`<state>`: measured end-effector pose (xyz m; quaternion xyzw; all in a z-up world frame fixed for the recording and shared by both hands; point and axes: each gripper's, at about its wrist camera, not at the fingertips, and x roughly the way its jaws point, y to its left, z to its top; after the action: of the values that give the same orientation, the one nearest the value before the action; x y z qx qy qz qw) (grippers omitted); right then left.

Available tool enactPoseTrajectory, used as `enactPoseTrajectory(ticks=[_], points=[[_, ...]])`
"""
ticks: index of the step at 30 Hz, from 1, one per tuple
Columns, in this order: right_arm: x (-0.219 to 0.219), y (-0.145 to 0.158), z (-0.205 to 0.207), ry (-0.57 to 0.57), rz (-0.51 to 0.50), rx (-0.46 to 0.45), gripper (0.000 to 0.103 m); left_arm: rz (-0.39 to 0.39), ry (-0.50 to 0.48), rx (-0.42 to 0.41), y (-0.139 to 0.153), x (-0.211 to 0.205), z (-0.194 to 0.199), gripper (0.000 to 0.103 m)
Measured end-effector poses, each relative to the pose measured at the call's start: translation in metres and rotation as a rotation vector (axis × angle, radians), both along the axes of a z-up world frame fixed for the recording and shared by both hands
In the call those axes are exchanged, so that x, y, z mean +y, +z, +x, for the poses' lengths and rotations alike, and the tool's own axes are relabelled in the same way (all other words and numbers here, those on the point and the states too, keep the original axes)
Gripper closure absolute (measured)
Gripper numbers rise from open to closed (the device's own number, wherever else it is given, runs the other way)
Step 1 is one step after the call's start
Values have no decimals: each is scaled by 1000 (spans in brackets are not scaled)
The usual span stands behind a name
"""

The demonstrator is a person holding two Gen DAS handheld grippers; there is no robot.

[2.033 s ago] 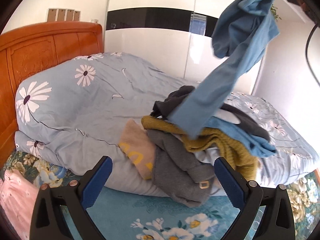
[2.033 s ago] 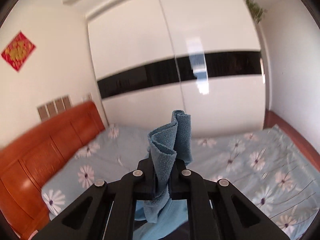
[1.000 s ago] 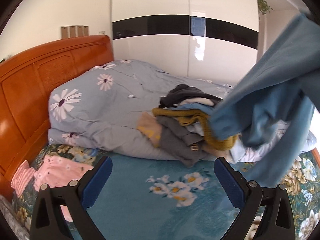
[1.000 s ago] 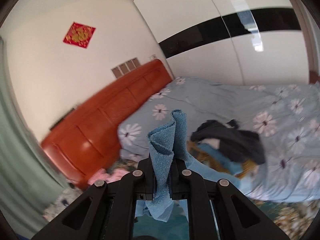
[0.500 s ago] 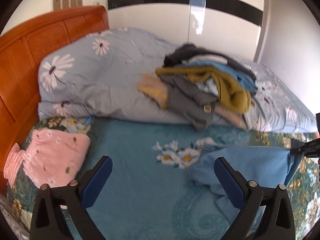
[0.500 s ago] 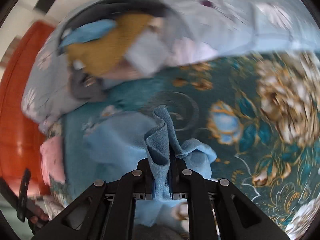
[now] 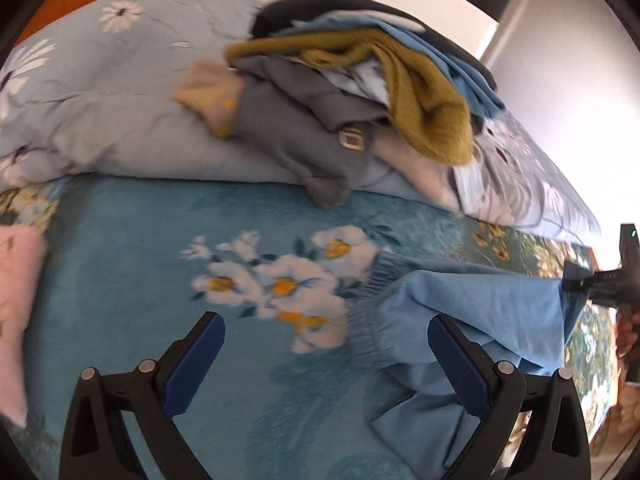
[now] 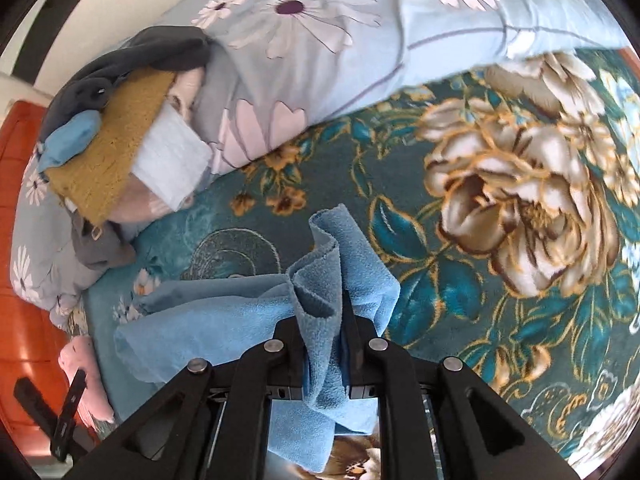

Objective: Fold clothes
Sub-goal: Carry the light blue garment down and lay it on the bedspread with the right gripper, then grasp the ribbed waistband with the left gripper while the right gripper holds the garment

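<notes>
Pink cloth [image 7: 16, 320] lies at the far left edge of the left wrist view, on the teal floral blanket [image 7: 132, 248]. The left gripper [image 7: 326, 356] hangs over that blanket with its blue-padded jaws spread wide and nothing between them. Behind it, a pile of clothes [image 7: 360, 88], mustard, grey, dark and pale blue, sits heaped on the daisy-print duvet [image 7: 100, 92]. To the right the blue garment [image 7: 472, 312] lies partly spread on the blanket, its gathered waistband towards the white flower print, one edge drawn out to the right gripper [image 7: 576, 282] at the frame's edge. In the right wrist view the right gripper [image 8: 325, 344] is clamped tight on a bunched fold of the blue garment [image 8: 208, 320], the rest trailing left across the blanket
</notes>
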<state>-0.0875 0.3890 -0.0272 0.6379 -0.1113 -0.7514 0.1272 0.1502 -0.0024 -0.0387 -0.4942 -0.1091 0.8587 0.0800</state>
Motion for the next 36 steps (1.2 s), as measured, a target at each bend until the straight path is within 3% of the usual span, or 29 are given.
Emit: enactPoseTrajectory(ticks=[3, 5, 8, 11, 18, 22, 26, 28, 30, 31, 32, 33, 35, 36], points=[[6, 13, 8, 27, 14, 39, 73, 16, -40, -19, -7, 11, -4, 0], [14, 25, 19, 33, 32, 79, 54, 8, -49, -28, -12, 15, -4, 0], [21, 42, 39, 47, 85, 154, 52, 52, -52, -45, -18, 14, -1, 0], [7, 44, 73, 159, 109, 198, 43, 77, -48, -77, -26, 12, 4, 0], [-34, -5, 132, 351, 133, 153, 43, 70, -49, -119, -43, 20, 3, 0], [-41, -26, 132, 361, 196, 155, 43, 72, -38, -145, -51, 20, -8, 0], [-37, -31, 122, 295, 203, 172, 43, 109, -21, -173, -58, 17, -19, 3], [-33, -29, 116, 248, 193, 176, 52, 136, -12, -184, -59, 15, -23, 9], [-28, -25, 111, 214, 176, 180, 79, 161, -5, -199, -61, 14, -26, 23], [-28, -22, 110, 195, 173, 184, 85, 174, -3, -209, -61, 13, -27, 28], [-27, -19, 109, 180, 168, 190, 92, 186, -6, -219, -62, 14, -27, 39], [-25, -15, 107, 166, 160, 199, 94, 198, -9, -229, -62, 15, -28, 53], [-23, -3, 107, 138, 153, 226, 95, 207, -21, -215, -55, 20, -24, 69], [-22, 6, 107, 128, 150, 243, 96, 211, -28, -207, -51, 22, -21, 73]])
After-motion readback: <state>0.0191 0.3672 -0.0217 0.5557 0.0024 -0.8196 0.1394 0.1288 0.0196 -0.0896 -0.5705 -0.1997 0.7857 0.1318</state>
